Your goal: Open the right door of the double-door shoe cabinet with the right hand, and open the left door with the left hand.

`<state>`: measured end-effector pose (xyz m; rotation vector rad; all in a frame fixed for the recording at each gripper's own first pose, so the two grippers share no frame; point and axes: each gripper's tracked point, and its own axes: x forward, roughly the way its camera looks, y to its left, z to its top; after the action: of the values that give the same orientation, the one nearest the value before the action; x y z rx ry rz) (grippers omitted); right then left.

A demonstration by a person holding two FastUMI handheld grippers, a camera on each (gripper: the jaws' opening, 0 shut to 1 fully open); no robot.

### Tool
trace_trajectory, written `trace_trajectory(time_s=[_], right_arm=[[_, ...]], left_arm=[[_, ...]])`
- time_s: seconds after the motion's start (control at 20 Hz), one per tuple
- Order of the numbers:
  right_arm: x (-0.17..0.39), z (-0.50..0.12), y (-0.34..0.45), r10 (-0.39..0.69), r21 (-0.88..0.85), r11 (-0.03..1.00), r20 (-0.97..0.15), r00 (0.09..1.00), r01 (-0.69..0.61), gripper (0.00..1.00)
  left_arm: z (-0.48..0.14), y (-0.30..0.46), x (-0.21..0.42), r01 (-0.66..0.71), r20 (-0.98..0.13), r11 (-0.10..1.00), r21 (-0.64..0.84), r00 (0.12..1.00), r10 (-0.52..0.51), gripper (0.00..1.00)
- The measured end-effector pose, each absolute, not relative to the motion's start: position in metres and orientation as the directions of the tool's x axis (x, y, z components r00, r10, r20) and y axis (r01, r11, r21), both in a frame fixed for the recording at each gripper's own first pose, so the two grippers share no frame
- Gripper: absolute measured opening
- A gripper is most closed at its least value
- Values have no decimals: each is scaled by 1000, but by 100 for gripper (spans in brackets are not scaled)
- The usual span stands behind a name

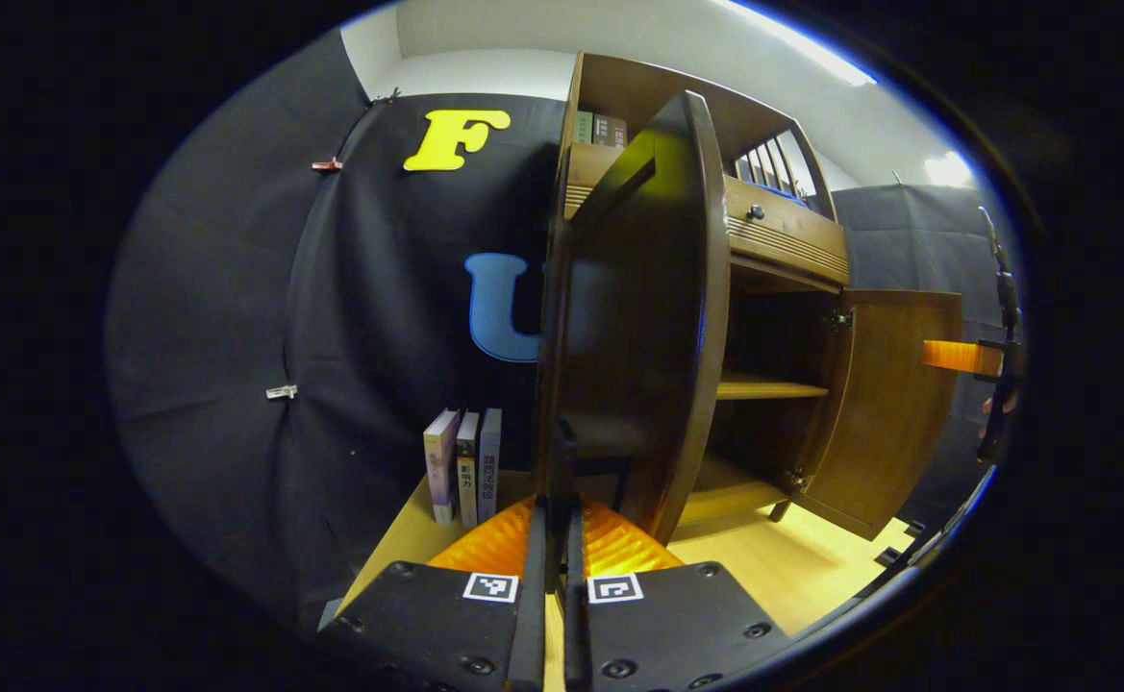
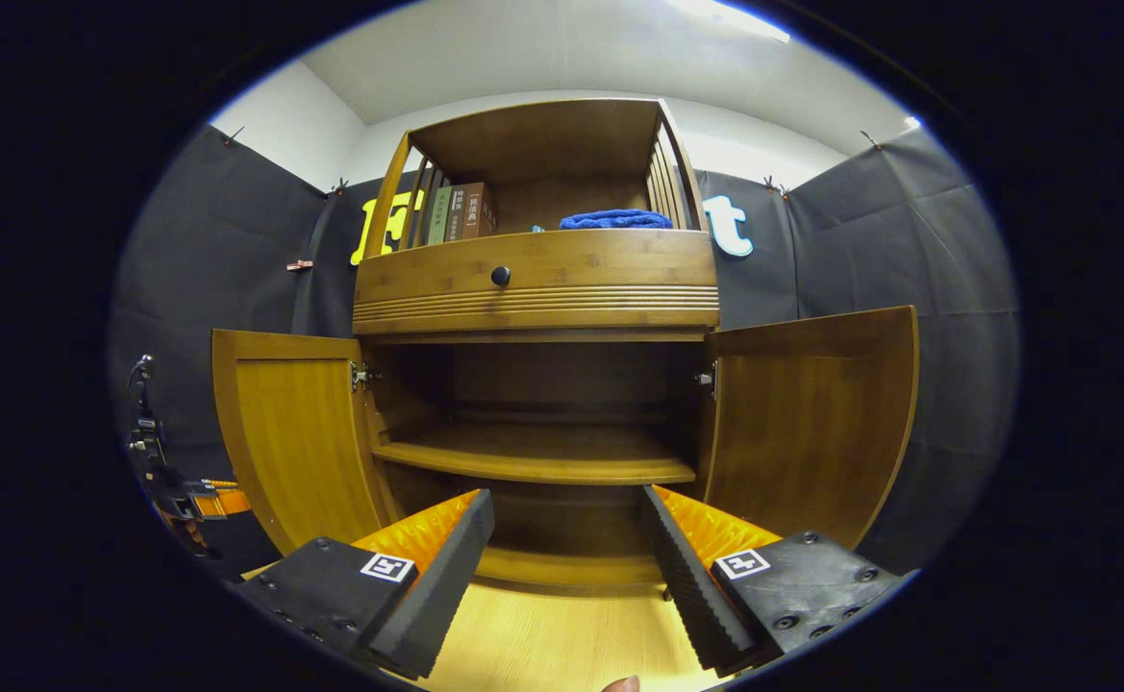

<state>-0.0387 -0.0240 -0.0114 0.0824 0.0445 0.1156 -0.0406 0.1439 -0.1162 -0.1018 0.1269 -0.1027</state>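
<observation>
The wooden shoe cabinet (image 2: 535,288) stands with both doors swung wide. In the right gripper view the left door (image 2: 297,442) and the right door (image 2: 811,423) flank dark, bare shelves. My right gripper (image 2: 566,505) is open and hangs in front of the cabinet's middle, apart from both doors. In the left gripper view the left door (image 1: 638,317) is seen close up and edge-on. My left gripper (image 1: 554,514) is shut on its dark handle (image 1: 563,457). The left gripper (image 2: 191,502) also shows behind that door. The right door (image 1: 893,404) and right gripper (image 1: 994,365) show farther off.
Three books (image 1: 465,466) stand on the pale wooden table (image 2: 542,644) left of the cabinet. A drawer with a dark knob (image 2: 501,276) sits above the doors. The top shelf holds books (image 2: 461,211) and a folded blue cloth (image 2: 614,219).
</observation>
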Motion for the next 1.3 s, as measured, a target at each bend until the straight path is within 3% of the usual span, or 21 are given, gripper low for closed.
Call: trace_trajectory(time_s=[0.2, 0.3, 0.35, 0.4, 0.45, 0.6, 0.7, 1.3], right_arm=[[-39, -12, -24, 115, 86, 990, -41, 993, -111, 98], [-39, -12, -25, 112, 83, 991, -39, 993, -109, 98], [-39, -12, -25, 110, 82, 991, -39, 993, -106, 98], [-39, -12, -24, 110, 84, 991, -38, 993, -107, 98], [-39, -11, -24, 112, 86, 990, -38, 993, -108, 98], [-39, -11, -23, 118, 81, 990, -39, 992, -114, 98], [-40, -11, -23, 118, 79, 990, -38, 992, -115, 96], [-42, -9, -27, 98, 64, 993, -24, 995, -96, 96]], left_arm=[[-108, 141, -65, 55, -100, 991, -119, 993, -67, 12], [-103, 135, -78, 42, -84, 991, -127, 995, -53, 20], [-100, 132, -83, 36, -78, 992, -121, 996, -45, 29], [-96, 127, -89, 33, -72, 993, -113, 997, -41, 27], [-93, 122, -92, 33, -68, 993, -110, 997, -40, 31], [-85, 95, -102, 49, -61, 991, -128, 996, -57, 78], [-78, 76, -103, 76, -47, 989, -124, 996, -82, 93], [-49, 14, -72, 121, -48, 984, -128, 991, -129, 95]])
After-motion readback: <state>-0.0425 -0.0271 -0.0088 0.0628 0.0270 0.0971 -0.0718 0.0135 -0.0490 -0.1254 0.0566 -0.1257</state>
